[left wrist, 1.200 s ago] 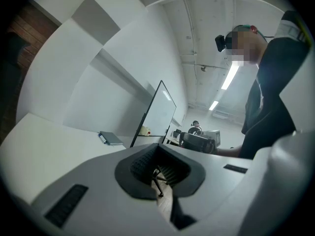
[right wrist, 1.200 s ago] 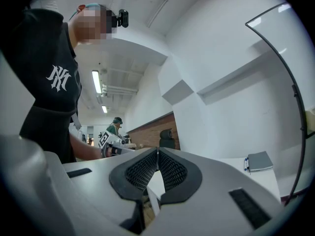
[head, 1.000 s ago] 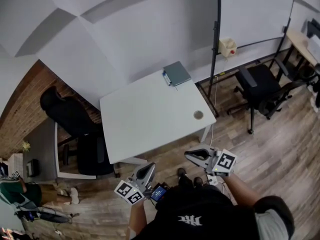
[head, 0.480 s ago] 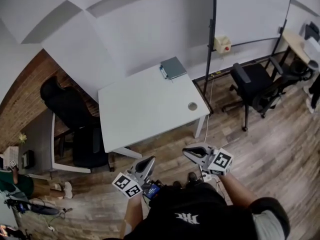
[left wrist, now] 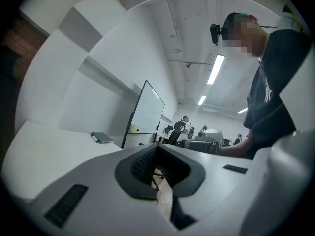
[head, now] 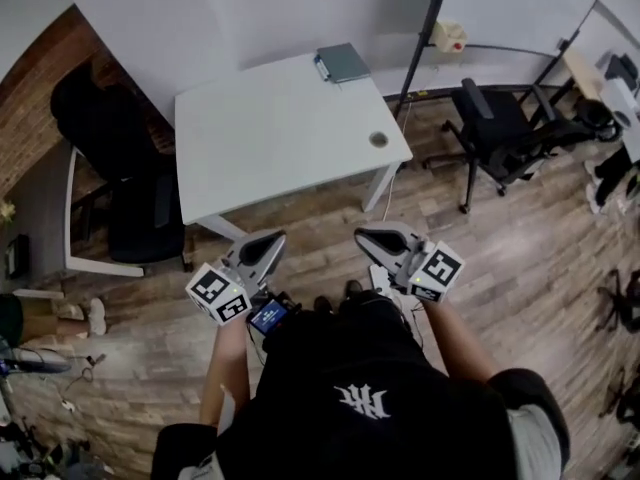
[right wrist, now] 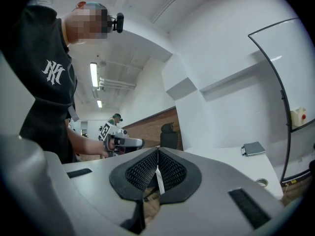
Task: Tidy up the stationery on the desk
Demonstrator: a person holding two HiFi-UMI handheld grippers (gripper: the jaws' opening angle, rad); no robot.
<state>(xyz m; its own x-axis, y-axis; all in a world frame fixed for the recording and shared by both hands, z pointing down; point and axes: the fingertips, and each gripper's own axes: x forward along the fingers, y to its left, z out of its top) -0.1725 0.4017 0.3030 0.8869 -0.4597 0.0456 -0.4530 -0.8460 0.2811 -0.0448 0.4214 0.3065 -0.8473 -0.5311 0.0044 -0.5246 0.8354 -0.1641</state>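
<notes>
While both hang low in front of the person, well short of the desk, left gripper (head: 268, 240) & right gripper (head: 365, 235) are clenched on nothing, pads together. Beyond them is the white rectangular desk (head: 270, 138). A small grey tape-like ring (head: 378, 139) lies near its right edge, a flat grey-green notebook (head: 343, 62) at the far corner. Notebook prob. light & stiff: pinch an edge. Ring prob. slick: grip across the rim.

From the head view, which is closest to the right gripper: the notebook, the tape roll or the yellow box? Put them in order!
From the right gripper:
1. Tape roll, near right corner of the desk.
2. Notebook, at the desk's far edge.
3. Yellow box, beyond the desk, upper right.
</notes>
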